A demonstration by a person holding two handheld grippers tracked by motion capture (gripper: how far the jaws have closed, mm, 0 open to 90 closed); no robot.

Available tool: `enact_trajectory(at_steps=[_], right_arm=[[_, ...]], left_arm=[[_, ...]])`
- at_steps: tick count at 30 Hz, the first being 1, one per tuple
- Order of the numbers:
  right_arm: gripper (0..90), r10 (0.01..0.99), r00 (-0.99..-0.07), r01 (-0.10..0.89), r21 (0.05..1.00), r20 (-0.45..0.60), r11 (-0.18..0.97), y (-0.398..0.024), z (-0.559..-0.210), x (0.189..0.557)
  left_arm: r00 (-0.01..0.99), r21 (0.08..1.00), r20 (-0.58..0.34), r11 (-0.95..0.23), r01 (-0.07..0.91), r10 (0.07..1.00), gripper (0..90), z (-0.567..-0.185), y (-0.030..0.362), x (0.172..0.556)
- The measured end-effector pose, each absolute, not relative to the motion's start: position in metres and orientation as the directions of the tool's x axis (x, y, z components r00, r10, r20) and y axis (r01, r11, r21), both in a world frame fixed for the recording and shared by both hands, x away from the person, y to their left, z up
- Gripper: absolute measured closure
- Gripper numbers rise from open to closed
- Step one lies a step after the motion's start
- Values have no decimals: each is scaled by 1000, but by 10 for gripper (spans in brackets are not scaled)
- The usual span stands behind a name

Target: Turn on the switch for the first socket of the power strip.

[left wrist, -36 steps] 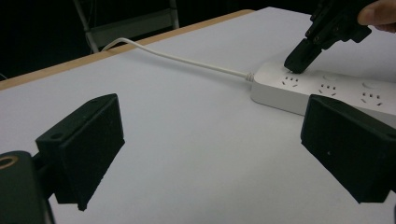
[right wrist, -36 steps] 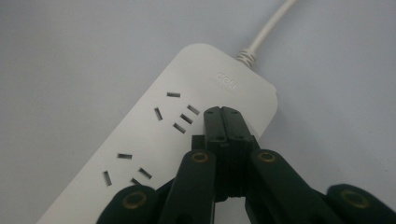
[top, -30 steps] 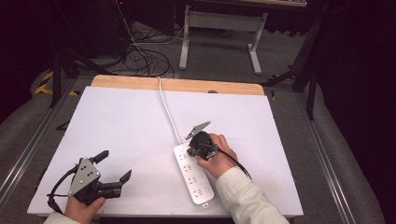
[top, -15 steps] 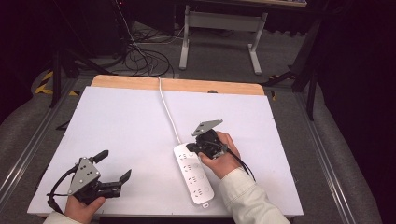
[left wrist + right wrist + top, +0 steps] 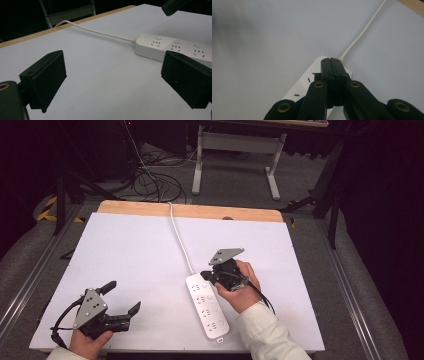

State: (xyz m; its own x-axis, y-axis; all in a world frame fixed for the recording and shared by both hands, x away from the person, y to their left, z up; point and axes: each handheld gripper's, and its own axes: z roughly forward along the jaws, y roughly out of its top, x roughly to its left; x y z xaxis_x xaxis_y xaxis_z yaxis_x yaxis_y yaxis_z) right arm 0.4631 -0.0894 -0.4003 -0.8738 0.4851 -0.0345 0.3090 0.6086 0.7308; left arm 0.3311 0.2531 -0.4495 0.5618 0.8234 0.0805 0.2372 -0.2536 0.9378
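A white power strip [image 5: 208, 309] lies on the white table top [image 5: 125, 255], its cable [image 5: 178, 237] running off toward the far edge. My right gripper [image 5: 207, 275] is shut, jaws pressed together with nothing between them, hovering over the strip's cable end. In the right gripper view the closed tips [image 5: 330, 61] sit just above the power strip [image 5: 302, 87], near where the cable [image 5: 359, 37] leaves it. My left gripper [image 5: 121, 298] rests near the table's front left, wide open. Its view [image 5: 115, 75] looks across at the power strip [image 5: 175, 46] and the cable [image 5: 100, 31].
A wooden strip [image 5: 190, 211] borders the table's far edge. Beyond it are a metal stand [image 5: 235, 150] and tangled cables [image 5: 150, 180] on the floor. Part of the other gripper [image 5: 175, 5] shows at the top right of the left gripper view.
My right gripper has shifted slightly to the right and turned over the strip's cable end. The left gripper has stayed still.
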Motion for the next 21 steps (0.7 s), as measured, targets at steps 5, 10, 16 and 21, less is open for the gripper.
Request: enact_trajectory(at_steps=[5,10,16,21], right_arm=[[899,475,-879,295,741,-36,603,-89,-396,461],[656,459,-889,296,769,4,566,-91,-395,463],[494,469,-883,298,795,20,528,-96,-391,461],[378,471,-882,275,834,20,478,-105,-383,453]], left_arm=[[563,938,81,-254,236,822,66,-450,253,332],[560,939,76,-248,238,825,66,-450,253,331],[561,939,76,-249,238,824,66,-450,253,331],[562,938,80,-253,237,824,66,-450,253,331]])
